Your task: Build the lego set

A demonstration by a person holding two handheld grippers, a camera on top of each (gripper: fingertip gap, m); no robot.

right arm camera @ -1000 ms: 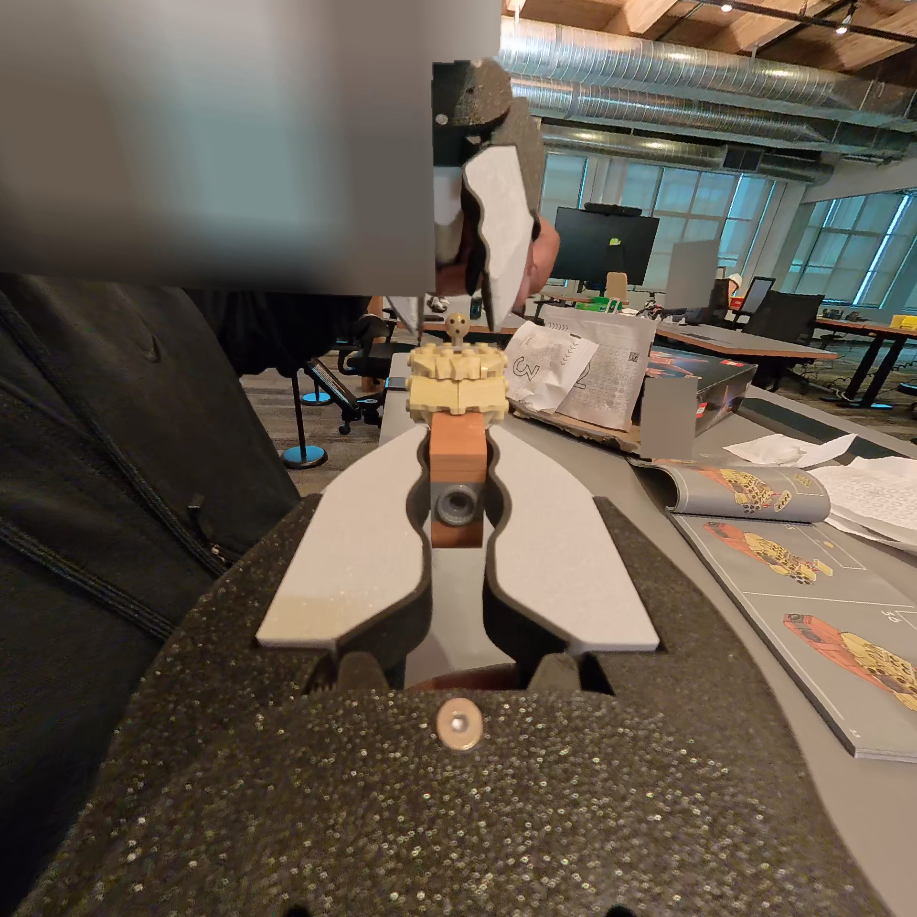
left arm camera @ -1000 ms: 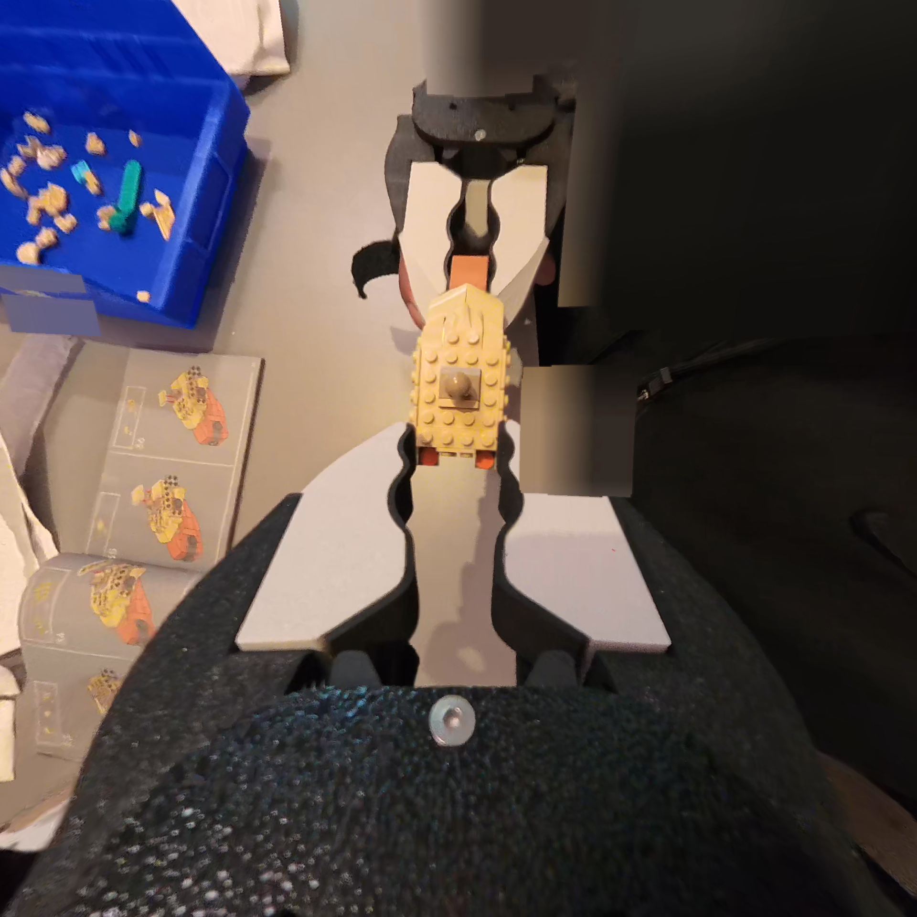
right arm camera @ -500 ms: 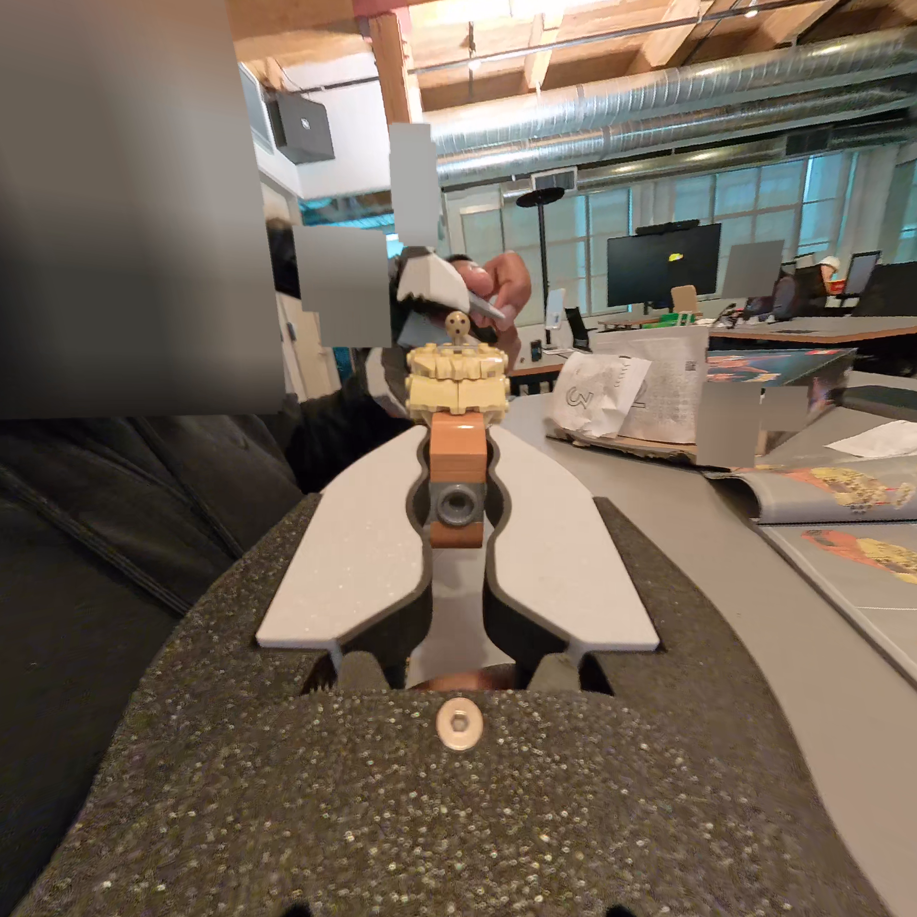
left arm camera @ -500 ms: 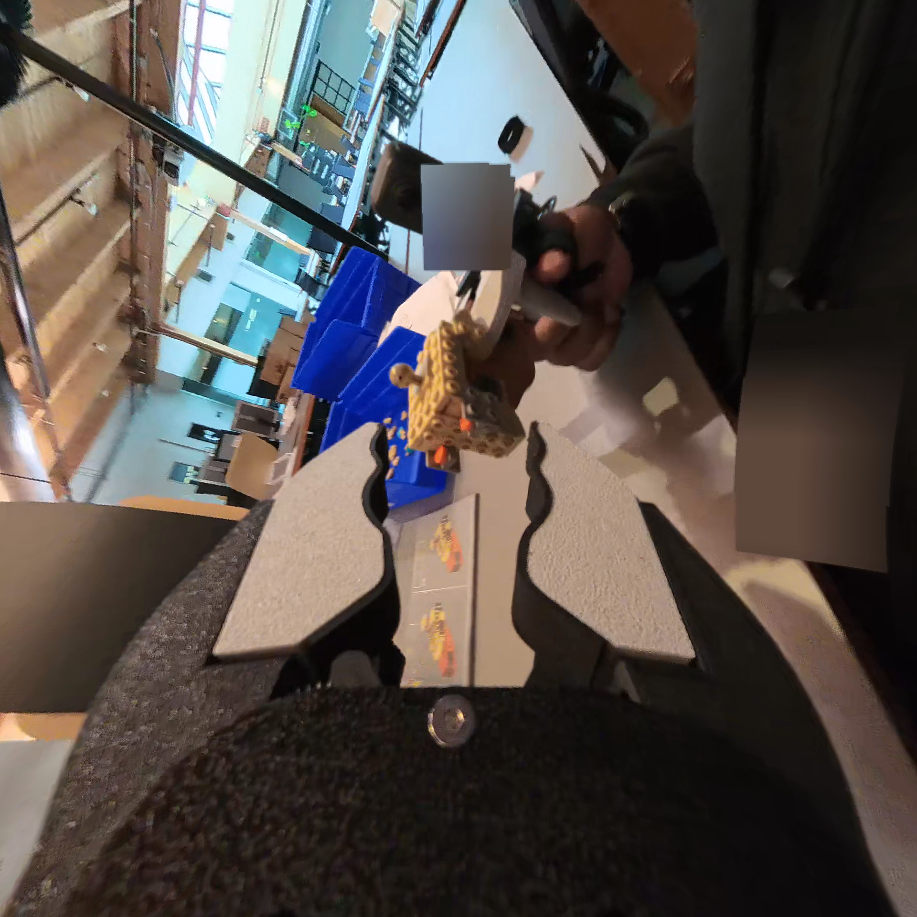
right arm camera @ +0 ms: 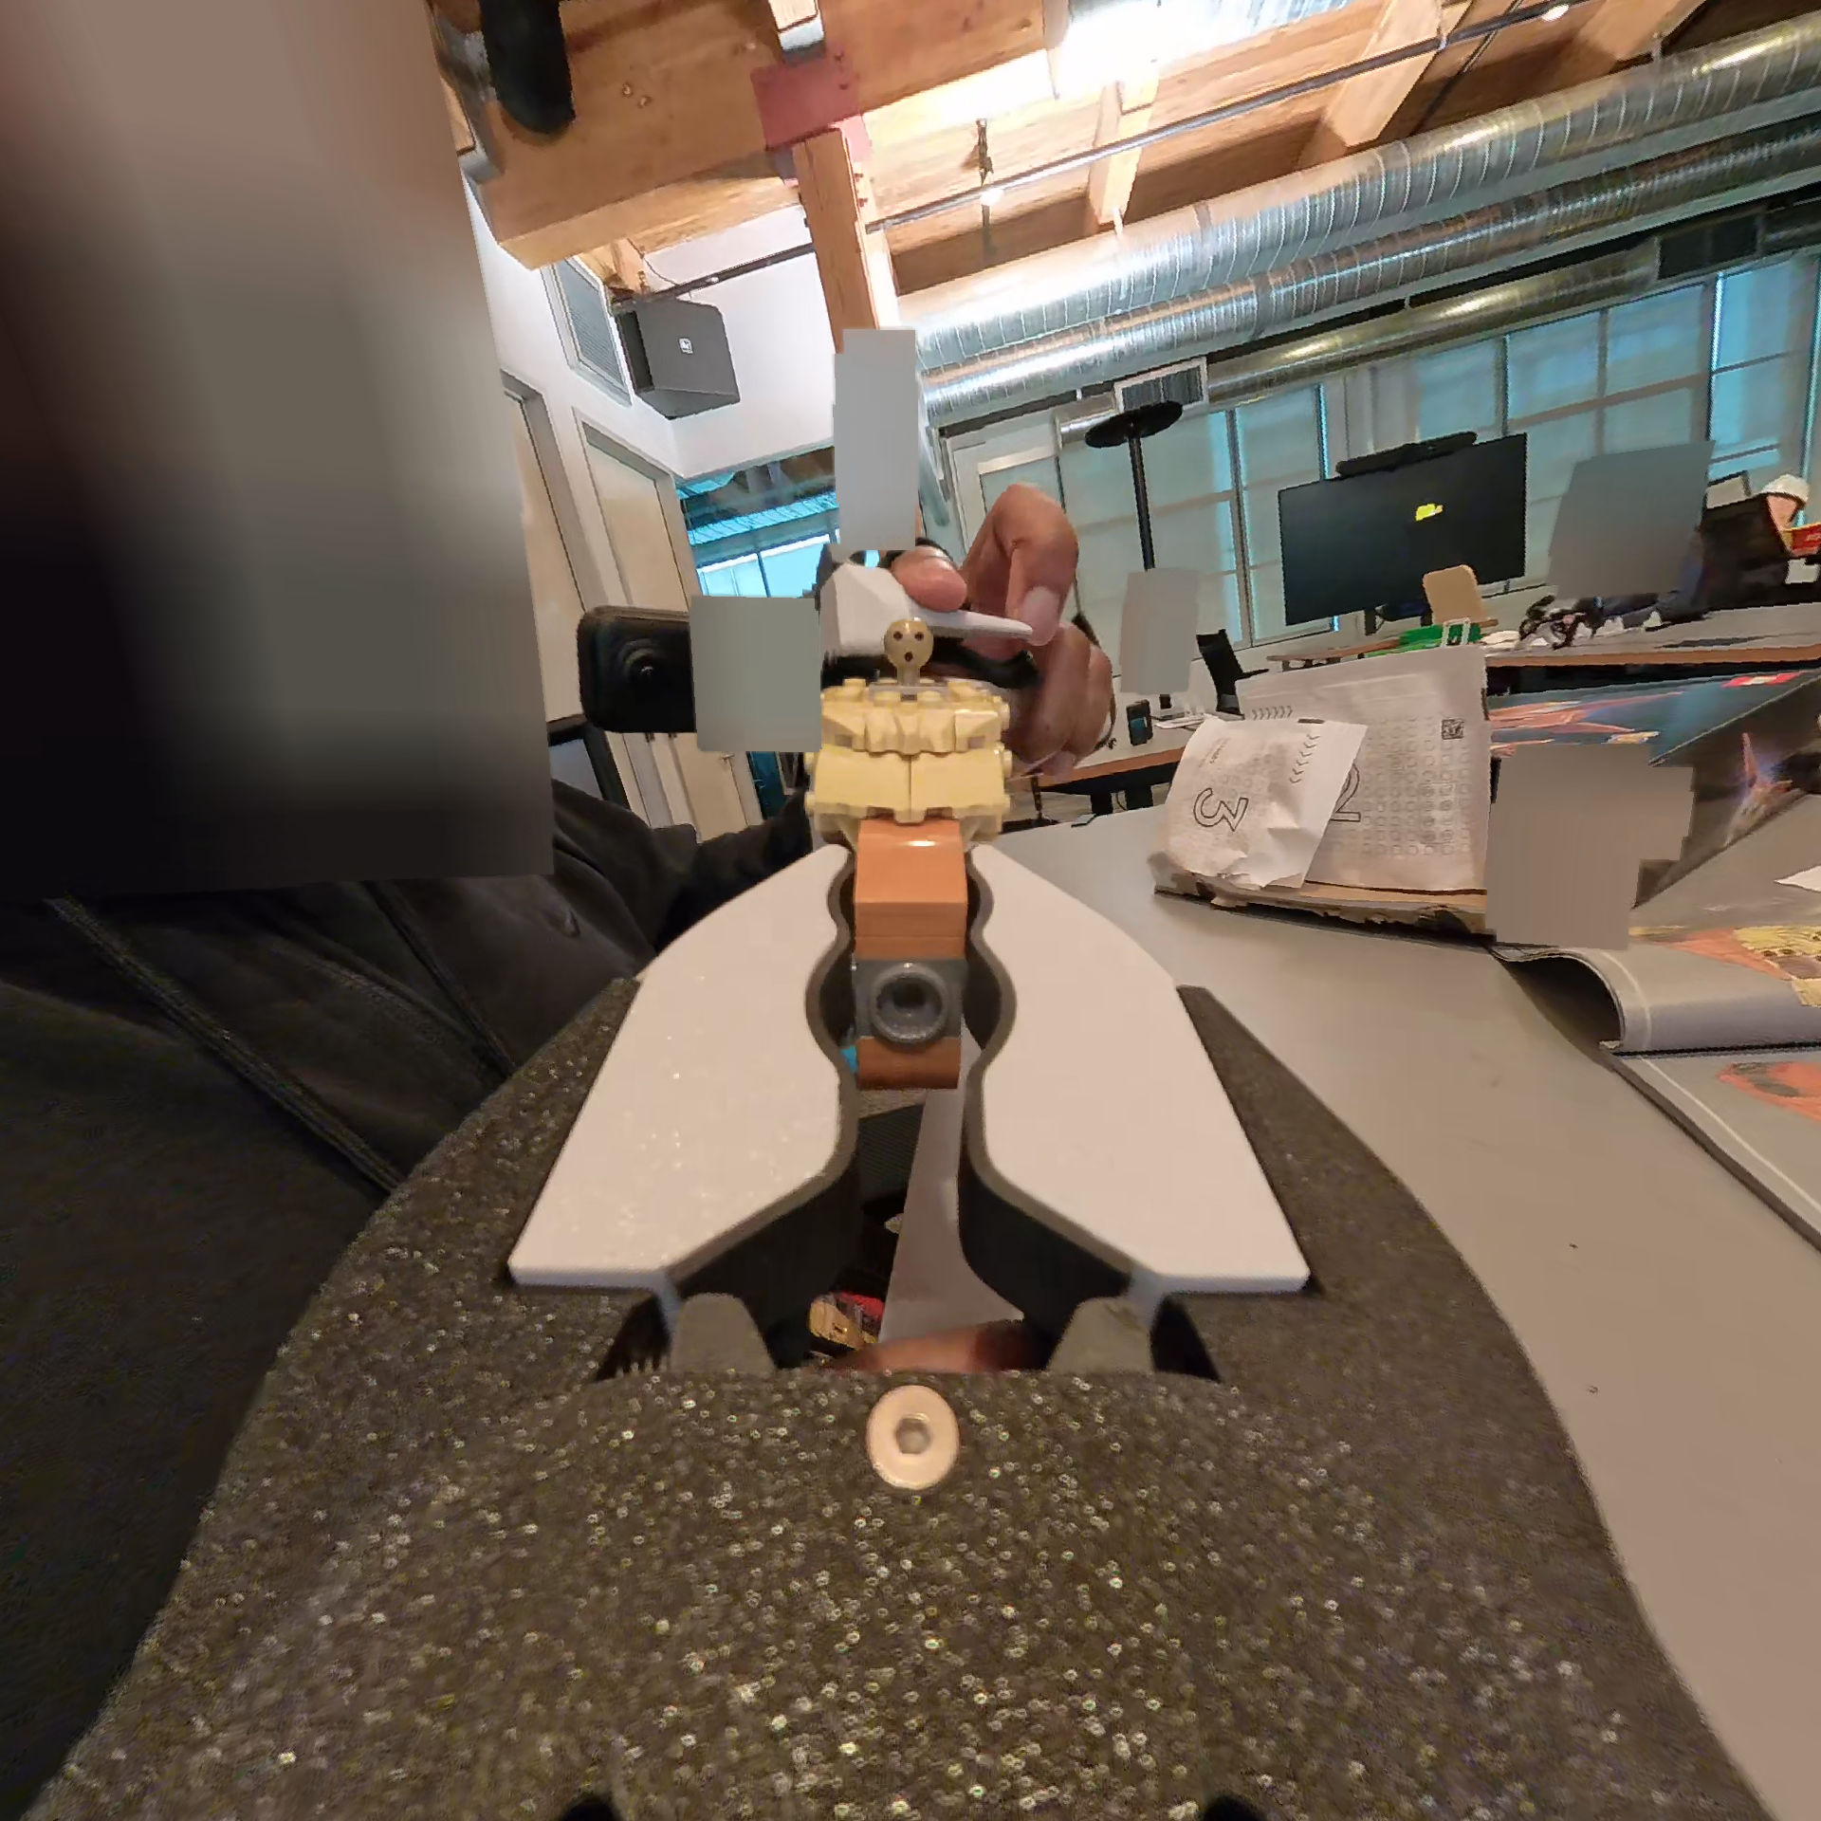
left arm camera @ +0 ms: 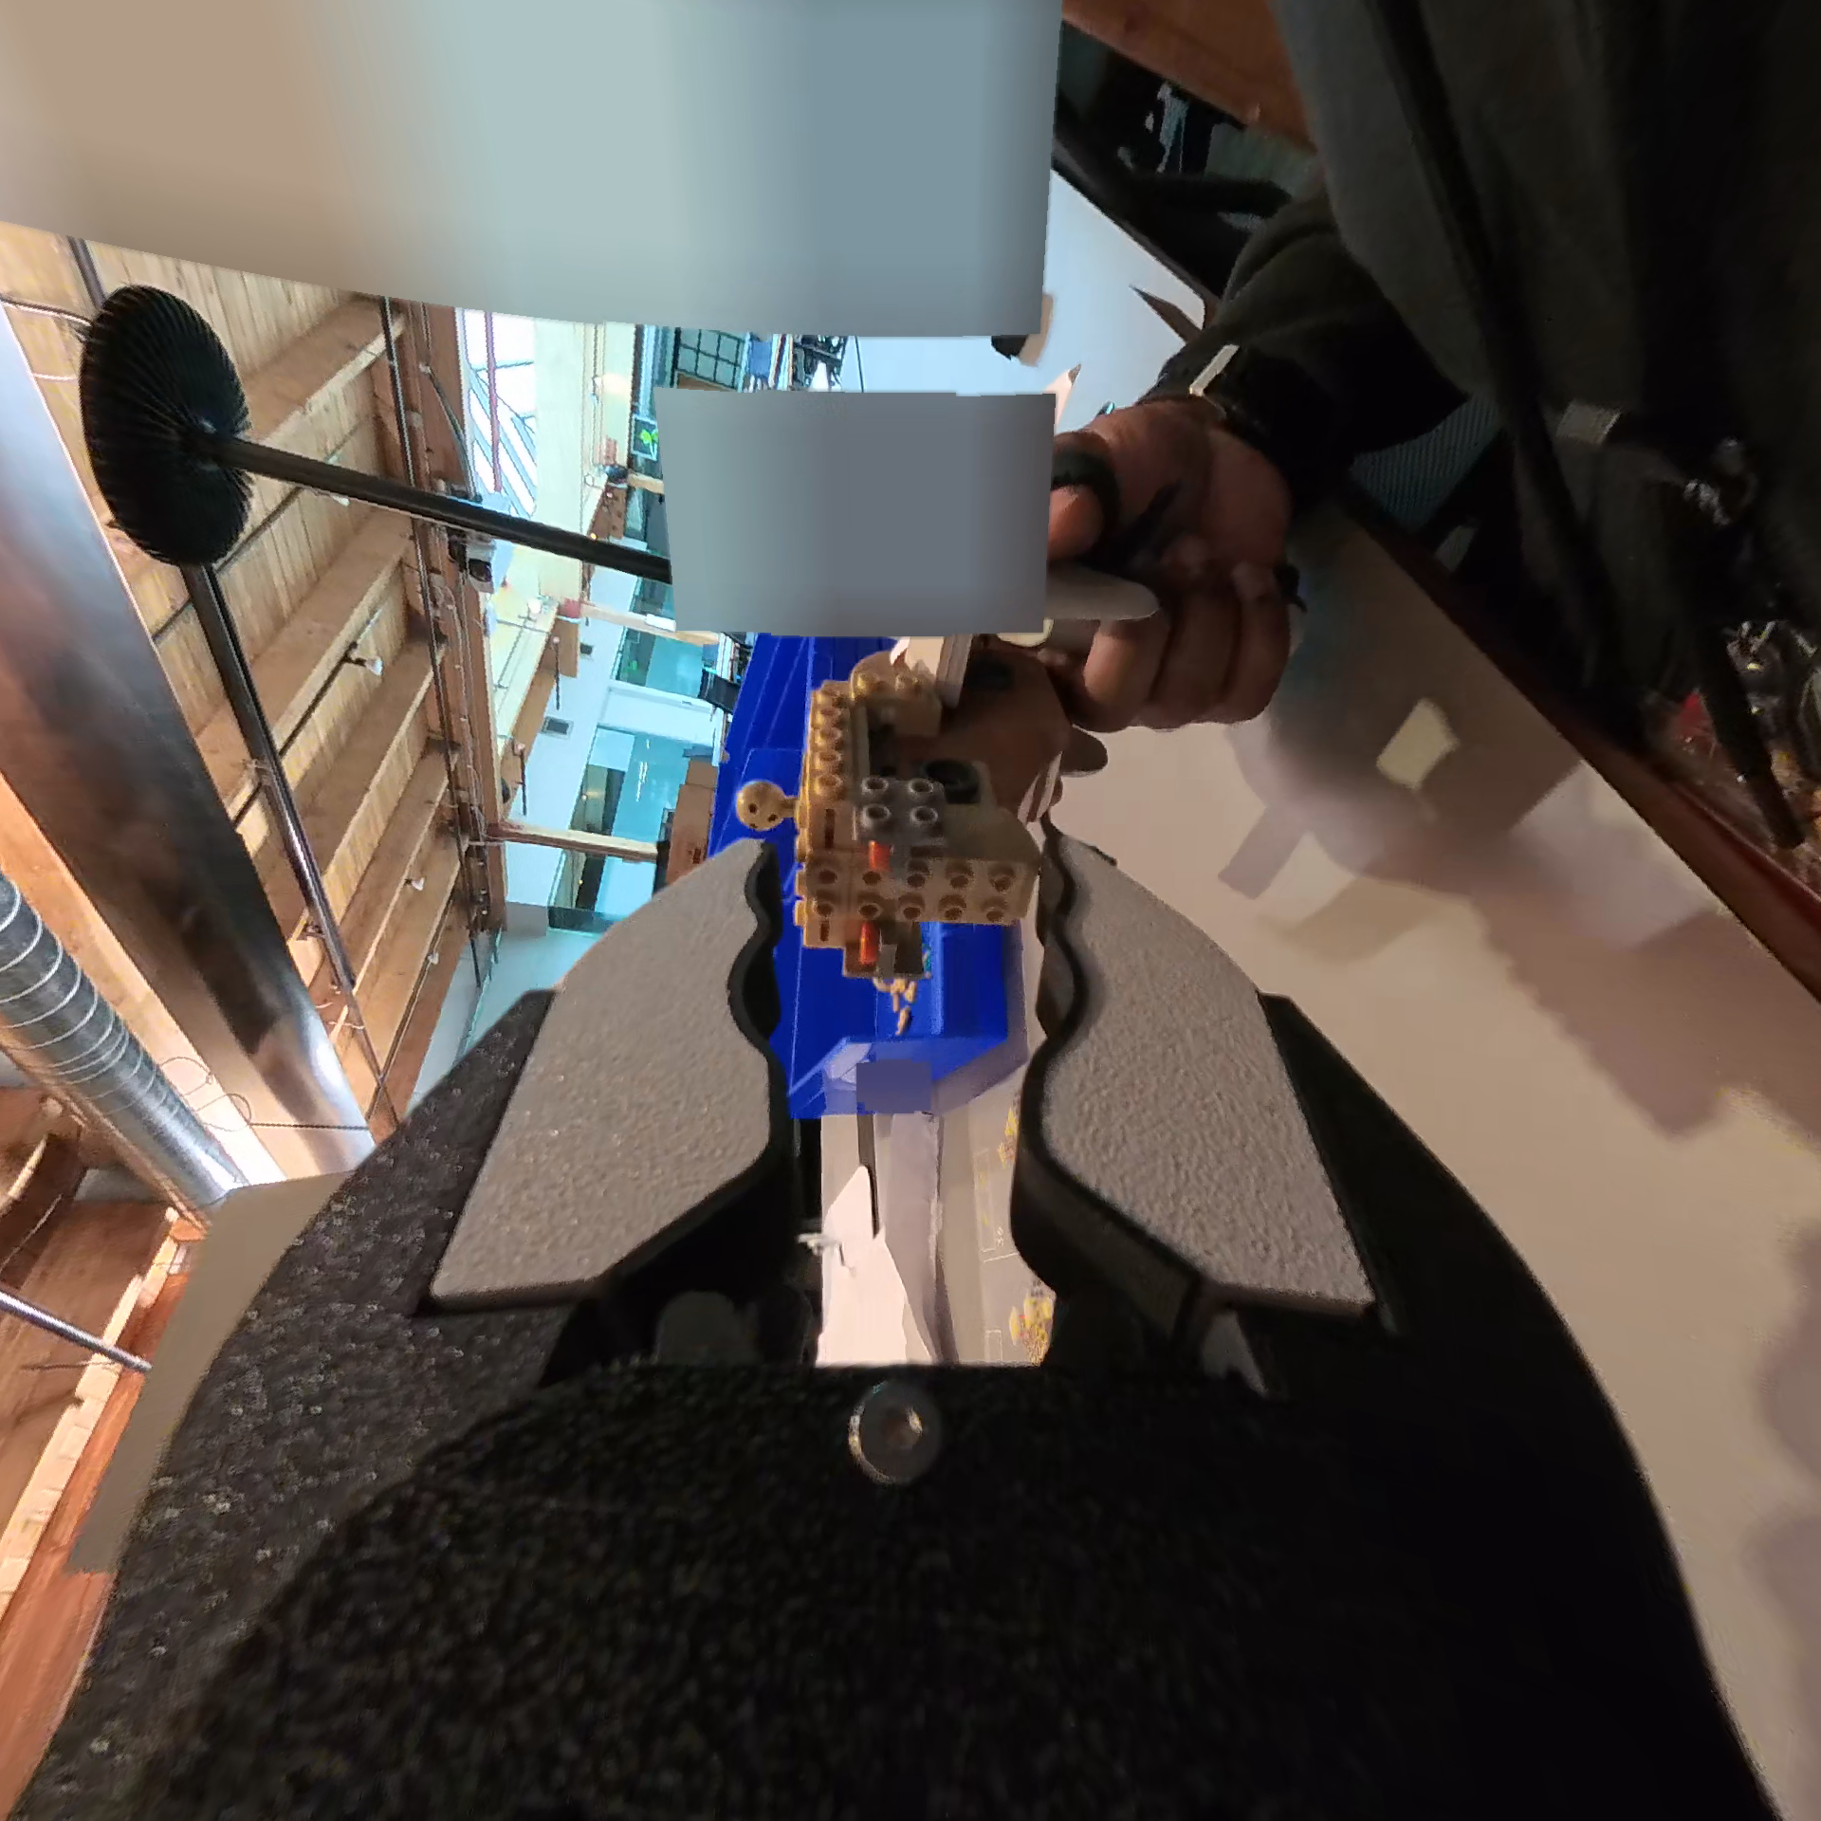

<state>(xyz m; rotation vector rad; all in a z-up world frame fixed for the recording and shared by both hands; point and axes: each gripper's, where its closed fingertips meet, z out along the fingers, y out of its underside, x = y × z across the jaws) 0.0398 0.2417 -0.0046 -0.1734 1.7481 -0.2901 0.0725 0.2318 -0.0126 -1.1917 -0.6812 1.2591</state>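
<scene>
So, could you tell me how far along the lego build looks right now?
Partly done: a tan studded sub-assembly already sits on an orange and grey block base. In hand: the right gripper is shut on that base, holding it off the table, while the left gripper is open beside it. Left: loose pieces lie in the blue bin, and the instruction booklet is open.

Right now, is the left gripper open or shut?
Open: the left gripper has a wide gap between its fingers, with the lego model beyond, untouched.
</scene>
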